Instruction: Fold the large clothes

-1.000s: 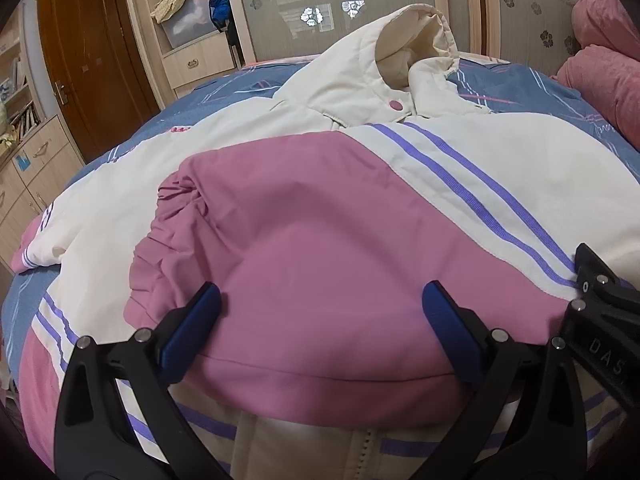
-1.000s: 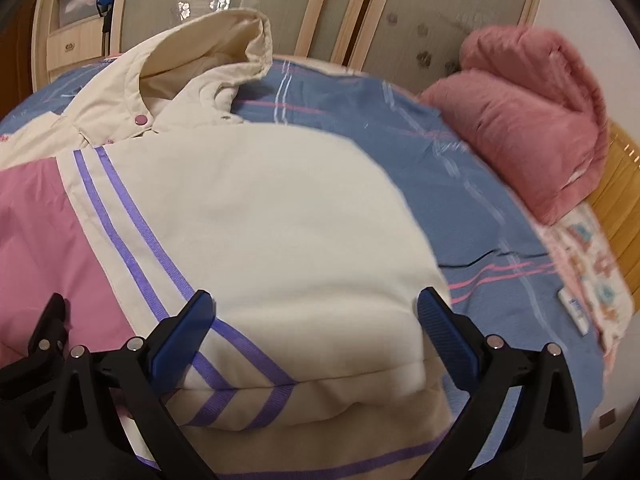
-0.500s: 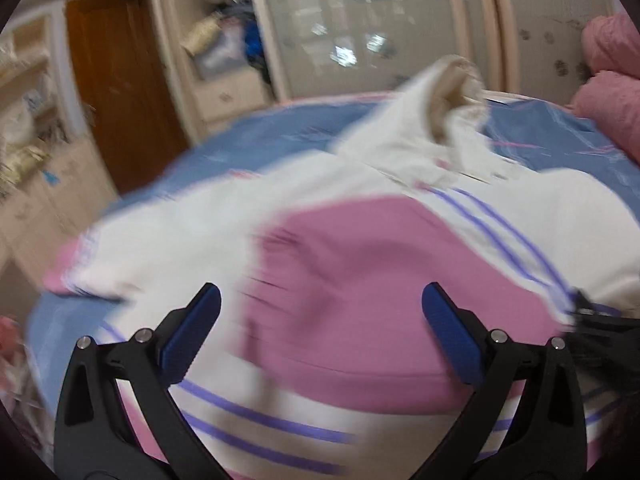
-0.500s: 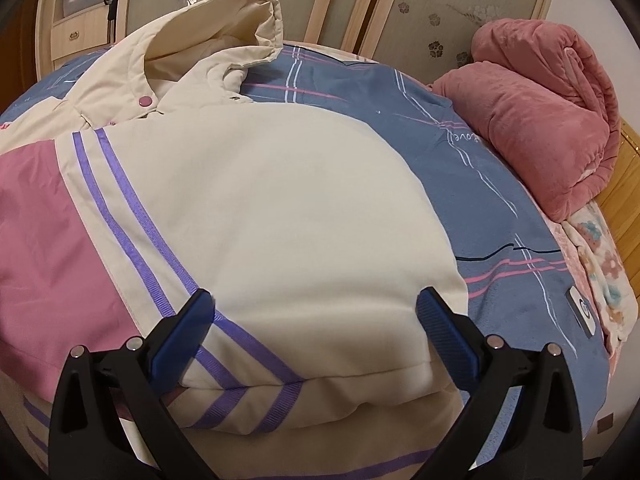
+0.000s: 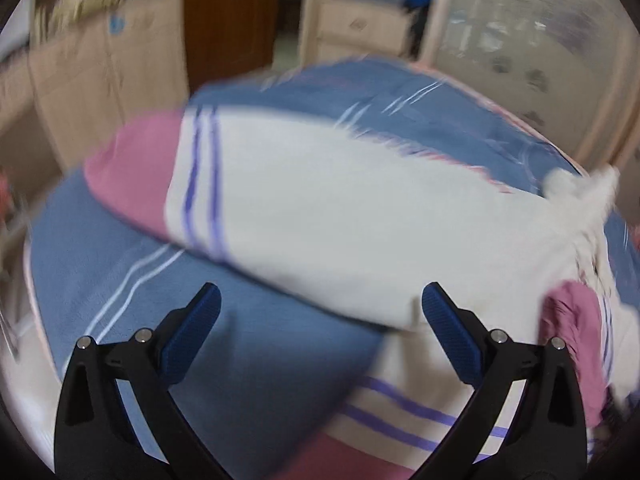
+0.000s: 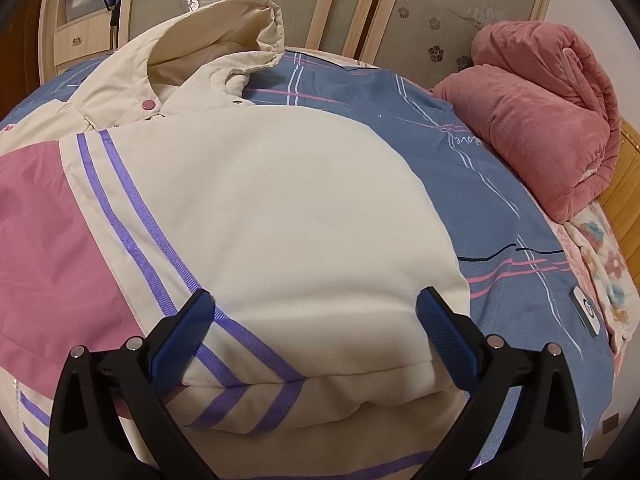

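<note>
A cream jacket (image 6: 280, 208) with pink panels and purple stripes lies on the bed, hood at the far side. One sleeve is folded across its front. My right gripper (image 6: 316, 328) is open and empty, just above the folded sleeve's near edge. In the blurred left wrist view the other sleeve (image 5: 320, 208) lies spread out over the blue bedspread (image 5: 248, 360), with a pink cuff (image 5: 132, 176) at the left. My left gripper (image 5: 320, 328) is open and empty, near that sleeve's lower edge.
A rolled pink blanket (image 6: 540, 120) lies at the bed's right. A small remote (image 6: 586, 312) sits near the right edge. Wardrobe doors (image 6: 420, 8) stand behind the bed. Cardboard boxes (image 5: 100, 80) and a brown door (image 5: 228, 20) lie beyond the bed's left side.
My left gripper has swung left, from the pink folded sleeve to the spread-out sleeve. My right gripper has drawn slightly closer over the folded sleeve.
</note>
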### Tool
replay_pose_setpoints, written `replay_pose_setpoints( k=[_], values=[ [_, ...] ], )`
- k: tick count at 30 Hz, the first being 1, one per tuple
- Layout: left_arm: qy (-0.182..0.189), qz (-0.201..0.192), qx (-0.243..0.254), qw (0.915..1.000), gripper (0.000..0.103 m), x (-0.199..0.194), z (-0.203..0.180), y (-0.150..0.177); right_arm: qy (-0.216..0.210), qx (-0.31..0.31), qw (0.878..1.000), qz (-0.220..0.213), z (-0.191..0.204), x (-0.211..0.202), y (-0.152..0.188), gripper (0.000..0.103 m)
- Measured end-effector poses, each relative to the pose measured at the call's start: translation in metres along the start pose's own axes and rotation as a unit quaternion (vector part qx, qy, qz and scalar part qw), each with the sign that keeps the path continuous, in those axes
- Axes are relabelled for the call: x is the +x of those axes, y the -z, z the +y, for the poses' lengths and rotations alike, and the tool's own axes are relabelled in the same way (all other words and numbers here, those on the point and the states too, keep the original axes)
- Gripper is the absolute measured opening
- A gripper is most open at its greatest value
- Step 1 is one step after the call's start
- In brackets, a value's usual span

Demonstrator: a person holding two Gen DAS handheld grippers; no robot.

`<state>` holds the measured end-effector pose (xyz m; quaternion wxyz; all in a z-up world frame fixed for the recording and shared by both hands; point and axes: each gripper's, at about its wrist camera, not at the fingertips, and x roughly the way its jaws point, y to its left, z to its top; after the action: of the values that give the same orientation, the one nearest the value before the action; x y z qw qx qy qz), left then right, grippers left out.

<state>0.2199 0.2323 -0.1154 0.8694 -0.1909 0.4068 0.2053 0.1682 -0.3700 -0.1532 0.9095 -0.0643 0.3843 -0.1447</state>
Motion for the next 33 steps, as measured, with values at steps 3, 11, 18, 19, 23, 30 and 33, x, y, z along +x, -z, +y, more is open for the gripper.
replay_pose_setpoints(
  k=[3, 11, 18, 19, 23, 30, 33],
  values=[
    [0.035, 0.026, -0.075, 0.9963, 0.101, 0.019, 0.046, -0.01, 0.005, -0.003, 1.0, 0.0, 0.002, 0.001, -0.001, 0.102],
    [0.022, -0.011, -0.176, 0.9842, 0.101, 0.072, 0.122, -0.065, 0.0, 0.0, 1.0, -0.002, -0.001, 0.001, -0.001, 0.102],
    [0.016, -0.038, -0.076, 0.9963, 0.015, 0.027, 0.065, -0.092, 0.002, -0.002, 1.0, -0.002, -0.002, 0.001, -0.001, 0.102],
    [0.019, -0.056, -0.034, 0.9977, 0.015, 0.009, 0.039, -0.089, 0.002, -0.003, 1.0, -0.002, -0.001, 0.001, -0.001, 0.102],
    [0.14, -0.097, 0.121, 0.9779, 0.021, -0.065, -0.091, -0.049, 0.001, -0.002, 1.0, -0.002, -0.002, 0.001, -0.001, 0.102],
    [0.222, -0.093, 0.427, 0.8718, 0.057, -0.128, -0.256, 0.107, -0.038, 0.033, 0.999, 0.002, -0.015, 0.001, -0.002, 0.102],
    [0.17, -0.096, 0.436, 0.8784, 0.057, -0.124, -0.266, 0.139, -0.062, 0.07, 0.996, -0.005, -0.027, -0.003, -0.003, 0.102]
  ],
)
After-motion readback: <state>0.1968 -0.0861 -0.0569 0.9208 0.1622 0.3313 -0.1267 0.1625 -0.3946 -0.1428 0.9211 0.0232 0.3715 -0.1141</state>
